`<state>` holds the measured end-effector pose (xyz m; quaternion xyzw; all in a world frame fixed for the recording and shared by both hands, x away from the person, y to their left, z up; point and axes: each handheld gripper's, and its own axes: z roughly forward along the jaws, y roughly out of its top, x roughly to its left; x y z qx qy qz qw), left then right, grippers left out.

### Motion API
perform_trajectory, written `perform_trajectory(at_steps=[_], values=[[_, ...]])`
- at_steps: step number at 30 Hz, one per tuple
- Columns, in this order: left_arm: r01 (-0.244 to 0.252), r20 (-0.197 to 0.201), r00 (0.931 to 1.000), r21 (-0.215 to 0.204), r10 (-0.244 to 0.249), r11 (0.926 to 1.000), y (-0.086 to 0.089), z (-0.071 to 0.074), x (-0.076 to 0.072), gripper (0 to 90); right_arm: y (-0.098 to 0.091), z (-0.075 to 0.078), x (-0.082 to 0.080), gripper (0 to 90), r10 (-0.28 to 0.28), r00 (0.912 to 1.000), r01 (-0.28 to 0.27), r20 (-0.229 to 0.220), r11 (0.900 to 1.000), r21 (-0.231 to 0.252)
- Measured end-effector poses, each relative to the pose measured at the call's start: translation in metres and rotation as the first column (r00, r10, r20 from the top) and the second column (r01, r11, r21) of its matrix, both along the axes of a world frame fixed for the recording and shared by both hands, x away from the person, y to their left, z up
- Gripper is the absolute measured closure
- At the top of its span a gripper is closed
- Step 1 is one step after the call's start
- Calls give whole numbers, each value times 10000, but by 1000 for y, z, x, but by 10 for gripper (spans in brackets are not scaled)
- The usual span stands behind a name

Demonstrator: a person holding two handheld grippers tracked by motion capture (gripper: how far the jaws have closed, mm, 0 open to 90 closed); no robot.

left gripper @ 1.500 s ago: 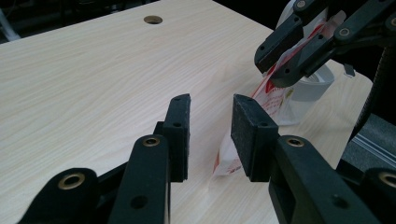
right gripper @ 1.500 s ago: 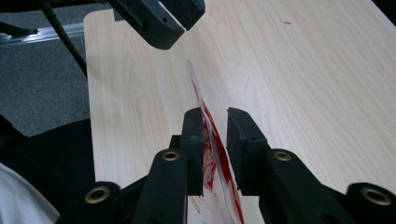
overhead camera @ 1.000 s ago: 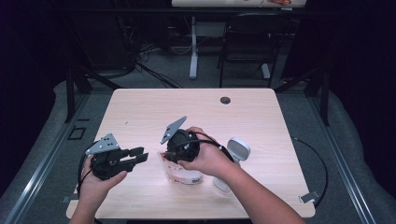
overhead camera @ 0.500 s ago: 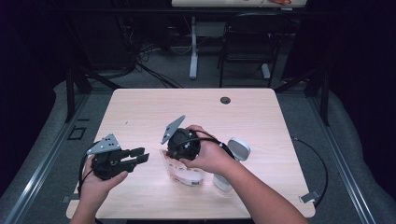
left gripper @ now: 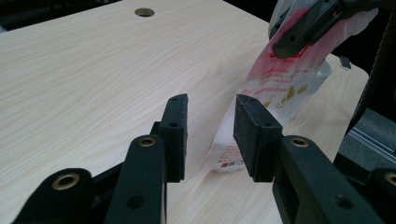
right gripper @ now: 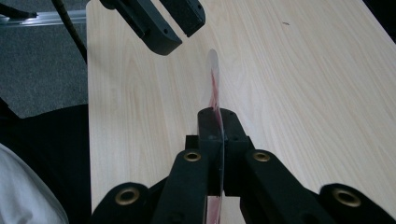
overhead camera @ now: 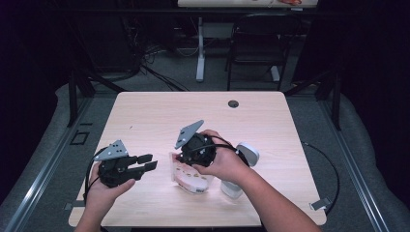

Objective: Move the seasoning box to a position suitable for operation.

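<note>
A flat white plastic packet (overhead camera: 191, 180) with red print stands on edge on the table, its lower end touching the wood. My right gripper (overhead camera: 183, 163) is shut on its upper part; in the right gripper view the packet (right gripper: 212, 74) runs edge-on out of the closed jaws (right gripper: 217, 126). My left gripper (overhead camera: 149, 162) hovers just left of it, open, with nothing between its pads. Its jaws have just been opening. In the left gripper view (left gripper: 210, 128) the packet (left gripper: 275, 79) hangs beyond the right pad, pinched above by the right gripper (left gripper: 303, 28).
The light wooden table (overhead camera: 159, 116) has a round cable hole (overhead camera: 233, 103) near its far edge. A white object (overhead camera: 247, 153) stands right of the packet, partly behind the right forearm. Dark floor, a chair and cables surround the table.
The right hand with the packet has shifted only slightly. The left hand has stayed in its place near the table's front left.
</note>
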<state>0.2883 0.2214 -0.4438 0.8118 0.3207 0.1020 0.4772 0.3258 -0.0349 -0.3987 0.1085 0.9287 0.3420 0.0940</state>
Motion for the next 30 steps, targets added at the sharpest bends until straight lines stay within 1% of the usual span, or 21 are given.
perform_trajectory(at_steps=[2,3,4,7,11,13,15,16,17,21,23,24,27,30], values=[[70,19,10000,-2,-70,10000,-1,-1,0,644,-2,0,-1,897,-46,10000,46,-36,9999,152],[129,17,9999,-1,-129,9999,-2,-2,0,639,-4,1,-1,897,-8,10000,8,-17,9999,110],[158,1,9999,-10,-158,9999,-4,-3,0,636,-5,1,-1,896,-60,10000,61,-44,9997,220],[241,-12,9997,98,-241,9997,-7,-6,0,629,-8,4,-2,896,-21,10000,22,-44,9996,273],[404,-40,9992,169,-403,9990,-11,-9,1,621,-10,6,-4,897,9,10000,-12,76,9993,378],[469,-46,9989,173,-468,9988,-12,-10,1,613,-12,8,-4,897,21,10000,-25,98,9991,413],[451,-112,9989,62,-451,9990,-13,-12,2,601,-13,10,-5,897,41,9999,-48,151,9988,488],[503,-141,9986,15,-503,9987,-13,-13,2,598,-13,10,-5,897,9,9999,-18,145,9982,602],[579,-186,9982,20,-578,9983,-14,-14,2,594,-14,11,-5,897,80,9999,-88,134,9983,571],[780,-223,9967,57,-779,9969,-17,-18,3,583,-18,14,-6,896,176,9998,-181,57,9965,819],[902,-195,9957,8,-902,9959,-18,-19,3,573,-19,15,-6,897,238,9997,-237,3,9949,985],[971,-174,9951,35,-970,9953,-19,-20,3,569,-20,16,-6,897,288,9996,-285,-12,9947,986],[1061,-255,9940,-69,-1063,9943,-22,-23,3,559,-22,20,-7,897,326,9995,-321,-24,9930,1138],[1223,-237,9922,28,-1222,9925,-25,-26,3,544,-25,24,-8,897,429,9991,-424,-7,9911,1260]])
